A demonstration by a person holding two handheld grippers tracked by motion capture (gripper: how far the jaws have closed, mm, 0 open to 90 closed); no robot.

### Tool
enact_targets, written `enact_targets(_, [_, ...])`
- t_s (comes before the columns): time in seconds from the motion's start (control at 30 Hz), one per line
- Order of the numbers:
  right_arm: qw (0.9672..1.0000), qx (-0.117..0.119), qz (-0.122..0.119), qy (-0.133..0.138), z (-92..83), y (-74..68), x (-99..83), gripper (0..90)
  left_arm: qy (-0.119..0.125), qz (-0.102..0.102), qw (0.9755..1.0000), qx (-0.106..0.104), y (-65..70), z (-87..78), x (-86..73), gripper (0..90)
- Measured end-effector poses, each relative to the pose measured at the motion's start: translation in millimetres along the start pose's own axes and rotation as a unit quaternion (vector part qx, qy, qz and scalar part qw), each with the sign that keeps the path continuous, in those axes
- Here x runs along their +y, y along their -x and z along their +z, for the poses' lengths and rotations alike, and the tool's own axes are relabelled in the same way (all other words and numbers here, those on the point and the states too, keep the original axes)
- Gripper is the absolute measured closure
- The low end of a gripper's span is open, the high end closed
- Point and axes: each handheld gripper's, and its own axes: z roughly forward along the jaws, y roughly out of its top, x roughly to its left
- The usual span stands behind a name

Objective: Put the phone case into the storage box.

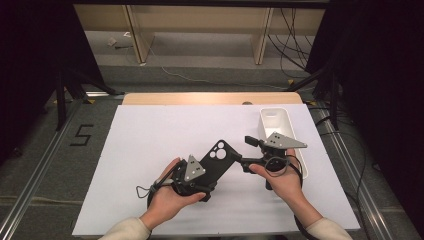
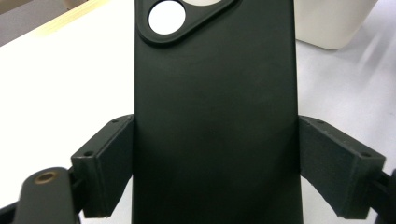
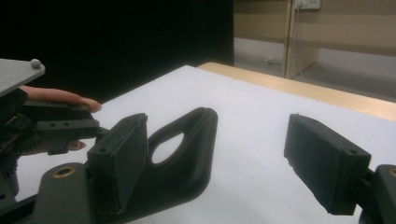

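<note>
A black phone case [image 1: 218,156] with a camera cut-out is held just above the white sheet, its camera end pointing away and to the right. My left gripper [image 1: 209,176] is shut on its lower part; in the left gripper view both pads [image 2: 109,154] press the long sides of the case [image 2: 215,116]. My right gripper [image 1: 249,152] stands open to the right of the case's camera end. In the right gripper view that end of the case [image 3: 187,149] lies just inside the near pad [image 3: 119,158], while the other pad [image 3: 327,163] stands well clear.
A white oblong bin [image 1: 274,111] stands at the right edge of the white sheet [image 1: 150,135], just behind my right gripper, and its wall [image 2: 331,23] appears beyond the case. A wooden table edge [image 1: 210,98] runs along the back. Cables and stands surround the table.
</note>
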Motion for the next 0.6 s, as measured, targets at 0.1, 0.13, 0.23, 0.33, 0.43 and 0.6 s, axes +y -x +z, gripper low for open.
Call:
enact_targets(0.1, [1.0, 0.0, 0.005, -0.002, 3.0, 1.5, -0.3, 22.9, 0.001, 0.0, 1.0, -0.001, 1.9, 0.7, 0.2, 15.5])
enact_targets(0.13, [1.0, 0.001, 0.006, -0.003, 4.1, 2.2, -0.2, 22.9, 0.002, 0.001, 1.0, -0.001, 2.3, 0.9, 0.3, 15.5])
enact_targets(0.23, [0.9999, 0.0, 0.012, -0.004, 7.1, 2.9, 0.5, 23.1, 0.001, 0.005, 1.0, -0.002, 3.2, 0.8, 0.7, 15.5])
enact_targets(0.33, [0.9998, 0.004, 0.017, -0.008, 10.4, 3.3, 1.3, 23.4, 0.003, 0.005, 1.0, -0.002, 4.1, 1.6, 0.5, 15.5])
enact_targets(0.43, [0.9996, 0.007, 0.023, -0.012, 14.0, 3.8, 1.1, 23.8, 0.003, 0.007, 1.0, -0.003, 4.8, 2.0, 0.3, 15.5])
enact_targets(0.6, [0.9994, 0.009, 0.028, -0.015, 19.3, 4.4, 1.0, 24.5, 0.004, 0.008, 1.0, -0.003, 5.8, 1.9, 0.8, 15.5])
